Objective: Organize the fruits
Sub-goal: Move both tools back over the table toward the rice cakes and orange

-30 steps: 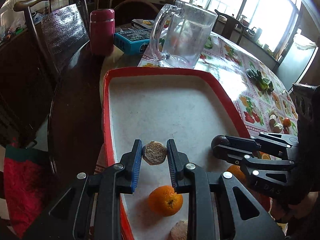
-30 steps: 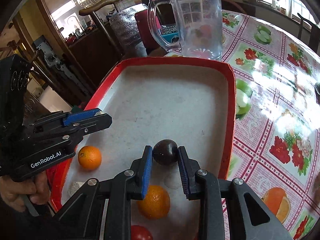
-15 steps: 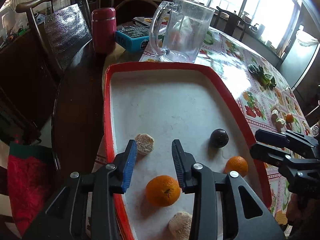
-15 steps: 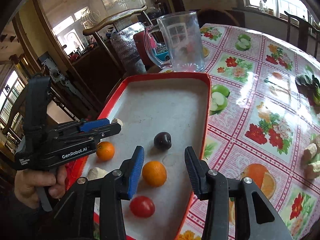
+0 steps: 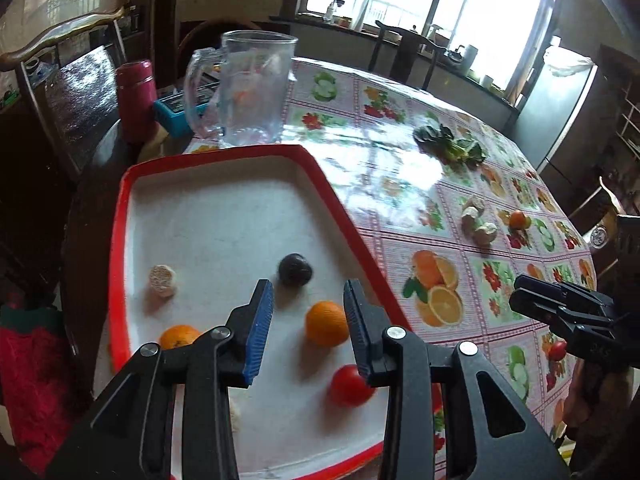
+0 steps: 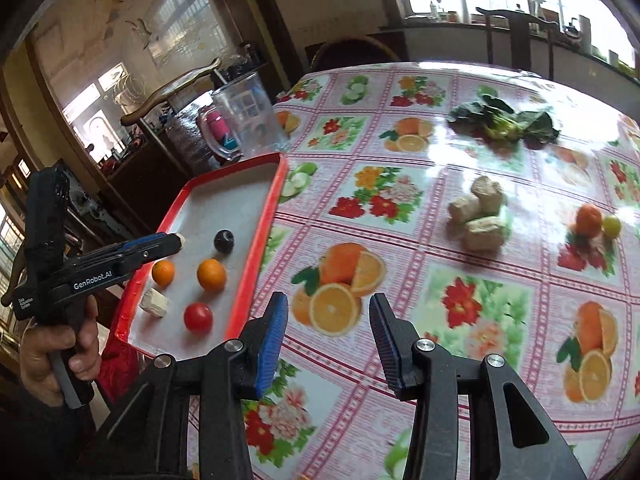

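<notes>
Over the worktop (image 6: 400, 240), with both grippers wide and empty, carry your right gripper (image 6: 328, 340) squarely around the pale chunks (image 6: 478, 216) before closing.

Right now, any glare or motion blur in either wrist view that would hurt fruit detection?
Left wrist view: strong window glare washes out the tablecloth beyond the red tray; the dark plum is slightly smeared, the orange is clear. Right wrist view: glare on the far cloth near the leafy greens; the pale chunks are softly blurred; fisheye bends the table edge.
</notes>
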Motion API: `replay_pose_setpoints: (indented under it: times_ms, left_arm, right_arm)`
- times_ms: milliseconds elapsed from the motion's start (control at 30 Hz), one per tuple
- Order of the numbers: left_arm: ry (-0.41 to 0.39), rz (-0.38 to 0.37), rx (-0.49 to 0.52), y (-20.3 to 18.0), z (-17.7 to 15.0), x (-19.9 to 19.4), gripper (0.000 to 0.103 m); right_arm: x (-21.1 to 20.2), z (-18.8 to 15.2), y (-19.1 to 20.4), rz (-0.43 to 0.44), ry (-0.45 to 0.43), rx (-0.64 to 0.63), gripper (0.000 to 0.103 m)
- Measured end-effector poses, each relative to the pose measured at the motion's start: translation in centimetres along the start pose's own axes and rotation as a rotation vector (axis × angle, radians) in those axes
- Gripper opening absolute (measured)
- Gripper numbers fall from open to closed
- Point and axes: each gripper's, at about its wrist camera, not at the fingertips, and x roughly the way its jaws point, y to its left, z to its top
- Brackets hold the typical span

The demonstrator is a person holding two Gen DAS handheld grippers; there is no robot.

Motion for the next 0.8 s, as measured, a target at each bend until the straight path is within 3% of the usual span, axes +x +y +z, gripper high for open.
replay_pose_setpoints:
  times_ms: [433,800]
  left_arm:
    - [0.034,-0.123,0.148,-11.0,-0.2,1.8,0.034]
    - [0.075,-0.167,0.201,-15.5,0.0,4.0,0.034]
  right_arm:
    - [-6.1,-2.7,-9.9,-0.129,-0.070,0.152,0.045]
    - [-7.0,-2.9,-14.2,-0.173,-0.084,0.202,0.045]
